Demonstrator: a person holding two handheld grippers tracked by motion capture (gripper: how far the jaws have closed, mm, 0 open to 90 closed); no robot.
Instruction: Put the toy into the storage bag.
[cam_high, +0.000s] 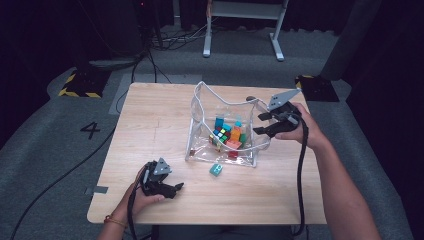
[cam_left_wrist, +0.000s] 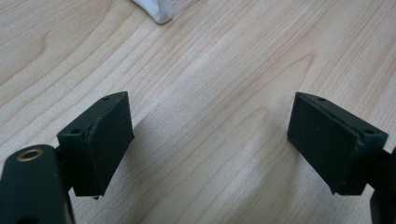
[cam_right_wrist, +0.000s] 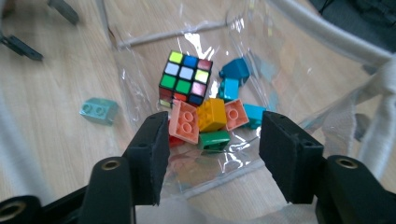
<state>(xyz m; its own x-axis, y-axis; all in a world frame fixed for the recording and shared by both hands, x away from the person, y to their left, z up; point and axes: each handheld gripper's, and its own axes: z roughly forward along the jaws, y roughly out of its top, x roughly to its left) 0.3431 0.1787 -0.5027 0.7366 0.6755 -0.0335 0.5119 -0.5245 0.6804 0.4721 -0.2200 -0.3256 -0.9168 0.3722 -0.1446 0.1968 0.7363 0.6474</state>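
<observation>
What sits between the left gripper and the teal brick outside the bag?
Nothing: in the high view, bare wooden table runs from the left gripper to the teal brick lying just outside the clear bag.

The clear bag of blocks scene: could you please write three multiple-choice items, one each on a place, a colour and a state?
1. Where does the loose teal block lie?
A. inside the clear bag
B. on the table outside the bag
C. in the left tool

2. What colour is the block between the two peach blocks in the clear bag?
A. yellow
B. purple
C. white

3. How do the jaws of the left tool stand?
A. shut on a block
B. shut on nothing
C. open over bare wood

Answers: 1 B, it sits on the table before the bag; 2 A, the yellow block shows there; 3 C, wood shows between the jaws.
</observation>
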